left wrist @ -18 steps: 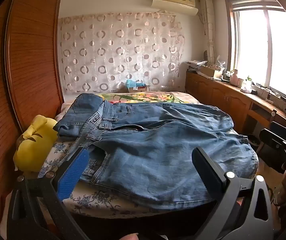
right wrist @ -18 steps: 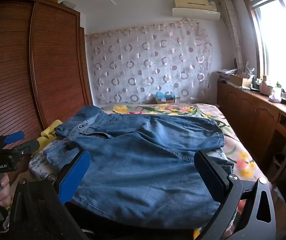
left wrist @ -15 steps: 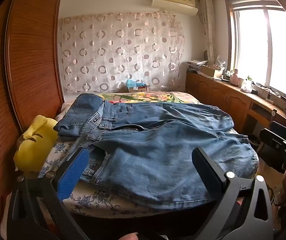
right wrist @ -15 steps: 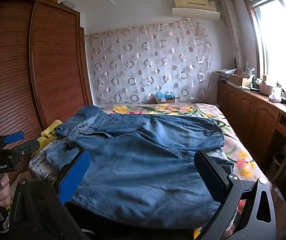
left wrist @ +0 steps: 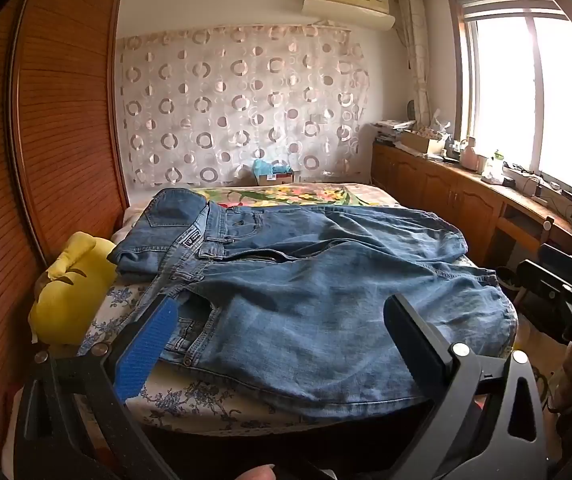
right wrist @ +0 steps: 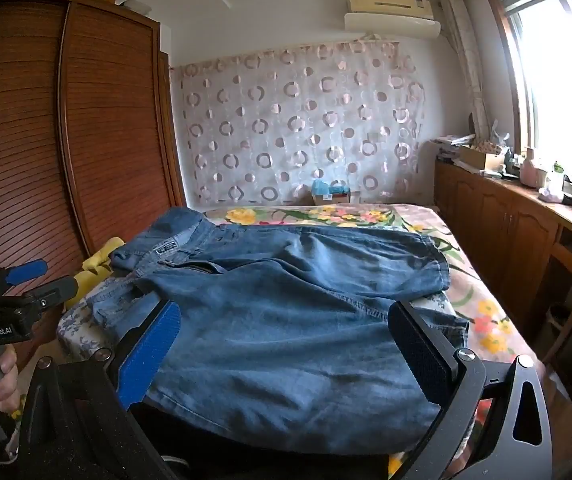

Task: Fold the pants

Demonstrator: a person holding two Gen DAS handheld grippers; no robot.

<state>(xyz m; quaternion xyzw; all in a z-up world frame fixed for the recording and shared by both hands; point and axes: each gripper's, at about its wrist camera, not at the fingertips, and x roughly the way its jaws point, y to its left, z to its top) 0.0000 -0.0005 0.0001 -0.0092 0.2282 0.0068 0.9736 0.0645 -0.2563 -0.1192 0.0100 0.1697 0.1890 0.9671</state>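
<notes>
Pants (left wrist: 306, 292) lie spread, unfolded, across frame centre; we see left gripper (left wrist: 281, 344) and right gripper (right wrist: 286, 344) wide, holding nothing (folding all ahead).

Home bedroom: bed (left wrist: 189, 400), wardrobe (left wrist: 65, 120), curtain (left wrist: 241, 108).

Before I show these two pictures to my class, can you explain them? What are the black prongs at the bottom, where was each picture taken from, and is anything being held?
No robot here: a person holds a hand tool with two fingers in each hand, and each tool carries a wide-angle camera looking along its fingers. One picture comes from the left gripper, the other from the right gripper. Blue jeans lie spread on a flowered bed, with a yellow cushion beside them. Both grippers are open, and nothing is held yet.
</notes>
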